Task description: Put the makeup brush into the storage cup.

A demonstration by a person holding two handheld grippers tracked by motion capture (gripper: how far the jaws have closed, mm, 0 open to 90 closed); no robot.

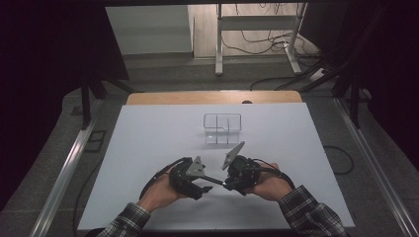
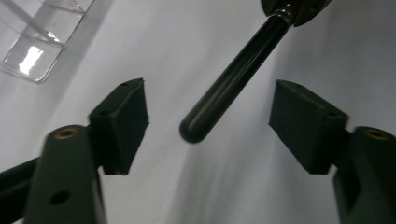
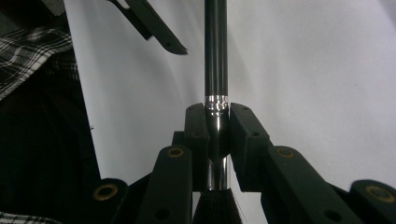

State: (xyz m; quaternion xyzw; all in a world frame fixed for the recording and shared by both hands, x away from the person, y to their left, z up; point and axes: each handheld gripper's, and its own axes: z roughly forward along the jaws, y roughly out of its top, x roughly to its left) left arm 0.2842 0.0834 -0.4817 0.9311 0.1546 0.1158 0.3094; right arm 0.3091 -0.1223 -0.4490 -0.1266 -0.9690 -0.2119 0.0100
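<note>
1. Right gripper, near centre of the table: jaws clenched on a black brush, pads gripping at its silver ferrule. In the right gripper view the dark bristles sit just behind the pads, low in the frame, and the glossy handle runs straight away from the jaws.
2. Left gripper, just left of the right one: jaws released, parted on either side of the rounded end of the brush handle. In the left gripper view the handle tip sits between the two pads with a clear gap on each side; neither touches it.
3. In the high view the brush appears as a thin dark rod bridging the two grippers, held above the white table surface, near the person's edge.
4. Clear plastic organiser, with compartments, stands farther off on the table, beyond both grippers and well apart from them. Its corner sits at the upper left of the left gripper view.
5. Plaid sleeves come in from the near edge; each hand wraps a gripper body.
</note>
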